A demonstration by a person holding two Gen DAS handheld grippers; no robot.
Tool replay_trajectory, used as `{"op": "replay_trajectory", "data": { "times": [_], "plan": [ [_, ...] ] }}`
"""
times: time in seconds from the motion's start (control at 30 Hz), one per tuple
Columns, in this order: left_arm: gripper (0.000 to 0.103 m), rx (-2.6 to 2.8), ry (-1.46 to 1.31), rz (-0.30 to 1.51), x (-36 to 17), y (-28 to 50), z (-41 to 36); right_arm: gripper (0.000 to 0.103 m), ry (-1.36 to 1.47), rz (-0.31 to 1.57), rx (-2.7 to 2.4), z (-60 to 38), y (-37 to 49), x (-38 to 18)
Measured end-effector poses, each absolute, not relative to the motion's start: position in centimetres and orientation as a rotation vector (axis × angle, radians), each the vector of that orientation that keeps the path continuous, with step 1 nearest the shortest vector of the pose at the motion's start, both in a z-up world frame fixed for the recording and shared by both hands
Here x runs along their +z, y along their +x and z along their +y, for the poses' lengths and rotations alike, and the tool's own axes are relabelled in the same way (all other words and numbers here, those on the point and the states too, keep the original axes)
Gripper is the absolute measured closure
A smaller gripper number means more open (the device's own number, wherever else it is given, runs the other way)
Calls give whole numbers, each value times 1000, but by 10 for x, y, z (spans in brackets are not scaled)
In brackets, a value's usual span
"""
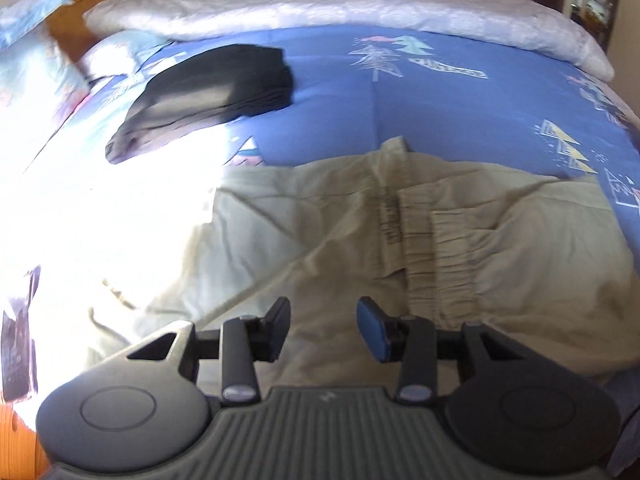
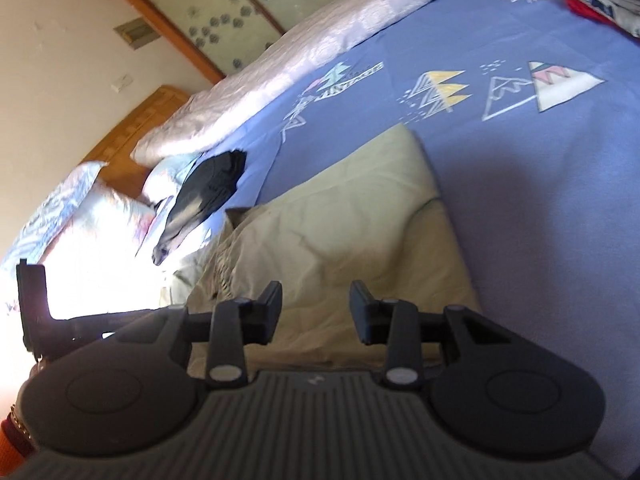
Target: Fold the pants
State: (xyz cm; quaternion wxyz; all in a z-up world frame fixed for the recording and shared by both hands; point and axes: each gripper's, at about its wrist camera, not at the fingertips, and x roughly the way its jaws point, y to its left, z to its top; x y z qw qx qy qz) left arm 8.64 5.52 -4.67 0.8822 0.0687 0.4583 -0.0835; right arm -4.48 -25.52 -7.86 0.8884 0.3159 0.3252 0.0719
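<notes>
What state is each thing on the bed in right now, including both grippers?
Left gripper: open, empty, over the beige pants.
Right gripper: open, empty, over the beige pants.
Beige pants: partly folded, elastic cuffs lying on top.
Black garment: folded, lying apart near the pillows.
White quilt: rolled along the bed's far side.
</notes>
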Motion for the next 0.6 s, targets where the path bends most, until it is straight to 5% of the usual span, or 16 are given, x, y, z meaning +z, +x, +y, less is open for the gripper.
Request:
{"op": "replay_trajectory", "data": {
  "times": [0.3,0.6],
  "plan": [
    [65,-129,105,974,-54,88,89,64,643,833,121,-230,-25,-106],
    [62,-27,-51,895,-26,88,167,62,509,689,149,-220,-40,-62]
  ]
}}
